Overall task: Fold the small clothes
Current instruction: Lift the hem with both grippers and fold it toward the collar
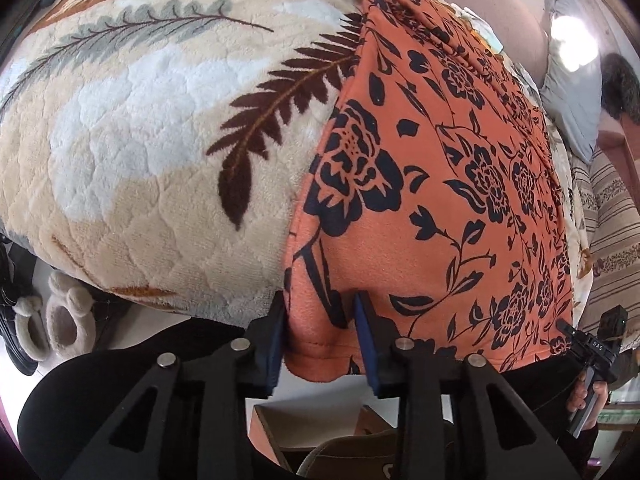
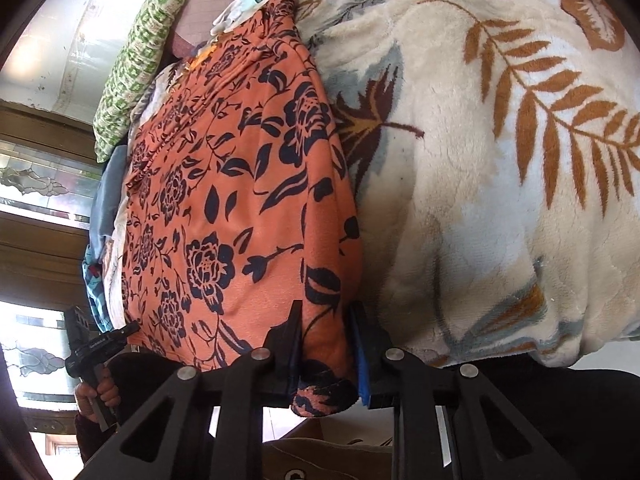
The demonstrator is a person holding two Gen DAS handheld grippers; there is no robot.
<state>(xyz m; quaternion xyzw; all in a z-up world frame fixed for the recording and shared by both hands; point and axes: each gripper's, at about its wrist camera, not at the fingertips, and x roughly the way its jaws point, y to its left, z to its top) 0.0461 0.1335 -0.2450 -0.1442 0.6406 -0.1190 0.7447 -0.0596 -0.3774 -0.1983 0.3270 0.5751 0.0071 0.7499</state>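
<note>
Your left gripper (image 1: 320,334) straddles the near hem of the orange floral garment (image 1: 440,200), and its fingers hide whether the pads actually press the cloth. The same holds at your right gripper (image 2: 326,344), where the corner bunches between the fingers. The garment's far end curls out of sight behind the leaf-print blanket (image 1: 140,140). The cardboard box (image 1: 276,428) below is cut off by the frame.

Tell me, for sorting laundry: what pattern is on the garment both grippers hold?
Orange fleecy garment with dark navy-black roses and vines; clearest in the left wrist view.
</note>
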